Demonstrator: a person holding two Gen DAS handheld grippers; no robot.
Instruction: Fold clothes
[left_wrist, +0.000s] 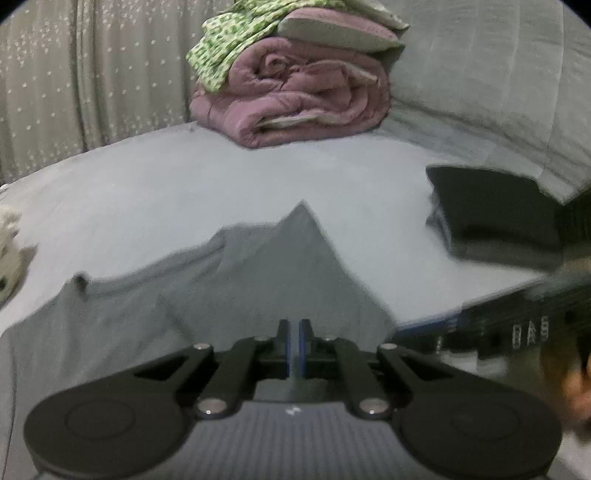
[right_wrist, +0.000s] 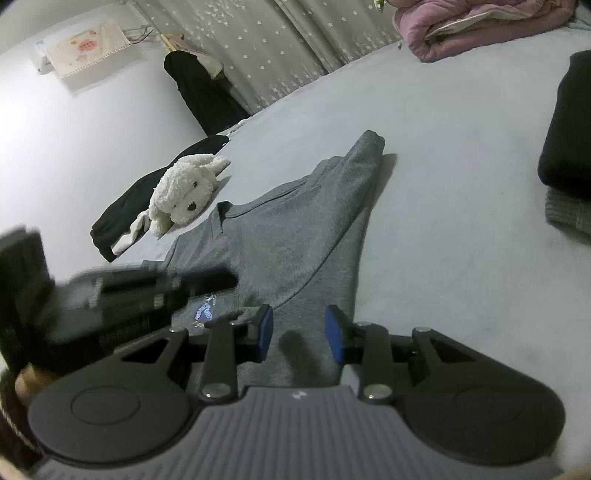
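Grey sweatshirt lies spread on the pale bed, partly folded so that one sleeve or corner tapers to a point away from both cameras. Its long axis runs from the near edge of the bed, under the tools, up toward that far tip; in the left wrist view the same garment rises to a peak at the middle of the frame. A small blue and white print shows on the cloth near the left tool.

Left gripper: its fingers are pressed almost together, only a thin slit between the blue pads, right over the grey cloth. Whether a fold of cloth is pinched in that slit cannot be told. In the right wrist view this tool appears blurred at the left, low over the sweatshirt.

Right gripper: the fingers stand partly apart, with the grey cloth visible in the gap and nothing clamped between the pads. They hover just above the near hem.

Counted: two grippers, one grey sweatshirt, one white plush dog lying beside the sweatshirt's far left edge, one dark garment under and behind the dog, one stack of folded dark clothes well apart at the right, one rolled pink quilt at the far end with a green patterned cloth on top, and a star-dotted curtain behind the bed.
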